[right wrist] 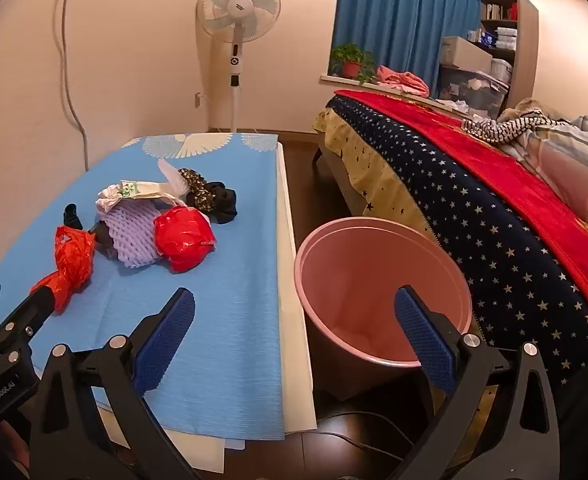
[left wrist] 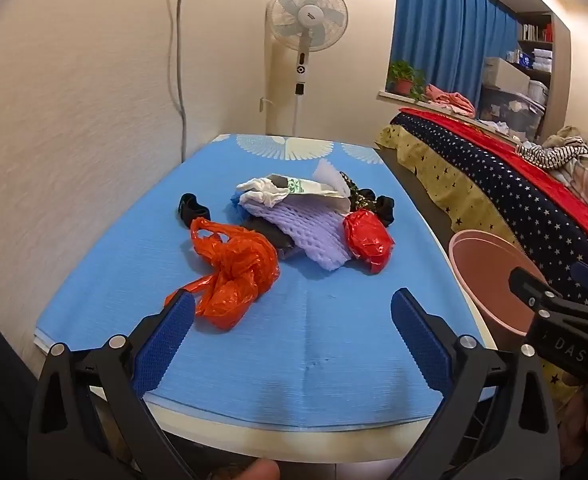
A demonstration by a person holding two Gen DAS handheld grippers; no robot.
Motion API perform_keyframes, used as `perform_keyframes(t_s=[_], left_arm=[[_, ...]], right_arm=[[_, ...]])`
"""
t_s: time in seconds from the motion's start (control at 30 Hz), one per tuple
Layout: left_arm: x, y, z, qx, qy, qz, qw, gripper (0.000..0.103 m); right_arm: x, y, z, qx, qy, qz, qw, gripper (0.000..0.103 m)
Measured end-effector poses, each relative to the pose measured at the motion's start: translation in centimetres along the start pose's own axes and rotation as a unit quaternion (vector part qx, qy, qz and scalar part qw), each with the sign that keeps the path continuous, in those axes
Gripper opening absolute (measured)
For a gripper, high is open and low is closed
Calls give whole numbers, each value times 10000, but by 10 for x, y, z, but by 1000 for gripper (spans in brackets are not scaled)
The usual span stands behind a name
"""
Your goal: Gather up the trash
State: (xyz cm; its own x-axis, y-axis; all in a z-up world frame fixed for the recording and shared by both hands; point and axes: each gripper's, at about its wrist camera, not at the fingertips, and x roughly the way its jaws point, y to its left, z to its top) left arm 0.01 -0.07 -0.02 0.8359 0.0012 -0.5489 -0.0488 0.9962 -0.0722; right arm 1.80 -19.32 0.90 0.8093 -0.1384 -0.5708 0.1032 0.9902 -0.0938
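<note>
The left claw (left wrist: 292, 336) is spread as wide as it goes and holds nothing; it hovers over the near edge of the desk (left wrist: 254, 380), its left finger just in front of the orange plastic bag (left wrist: 234, 276). The right claw (right wrist: 294, 334) is equally wide and empty, above the desk's right edge and the pink bin (right wrist: 377, 288) on the floor beside it. The trash pile (left wrist: 309, 220) lies mid-desk.

Ahead of the wide-open left gripper (left wrist: 294, 320) bare blue mat (left wrist: 313, 344) lies clear up to the orange bag (left wrist: 234, 272) beside its left finger. The right gripper (right wrist: 294, 320) hangs over the table edge (right wrist: 294, 320), the pink bin (right wrist: 373, 280) just beyond gaping unobstructed, the bed (right wrist: 493, 208) walling its right.
</note>
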Motion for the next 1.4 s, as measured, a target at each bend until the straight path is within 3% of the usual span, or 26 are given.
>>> perform_keyframes(t_s=[0.13,0.2,0.57,0.73,1.4], left_arm=[[-1,-8,-1,177,20,-72,9998,95],[4,-3,2,-17,122,-117,9999,95],[-2,-8,-2,86,-69,-78,9999,95],[-2,-8,-1,105,-78,-106,9999,95],[-5,-9,1,110,-101,-126,9998,95]], right_arm=[[-4,2,0,99,-112,-16,9999,98],[-2,2,3,156,-75,-16,9998,98],[-6,0,3,174,-138,105,9997,97],[-5,2,4,102,-113,109,9998,86],[-6,0,2,71,-123,44,9999,86]])
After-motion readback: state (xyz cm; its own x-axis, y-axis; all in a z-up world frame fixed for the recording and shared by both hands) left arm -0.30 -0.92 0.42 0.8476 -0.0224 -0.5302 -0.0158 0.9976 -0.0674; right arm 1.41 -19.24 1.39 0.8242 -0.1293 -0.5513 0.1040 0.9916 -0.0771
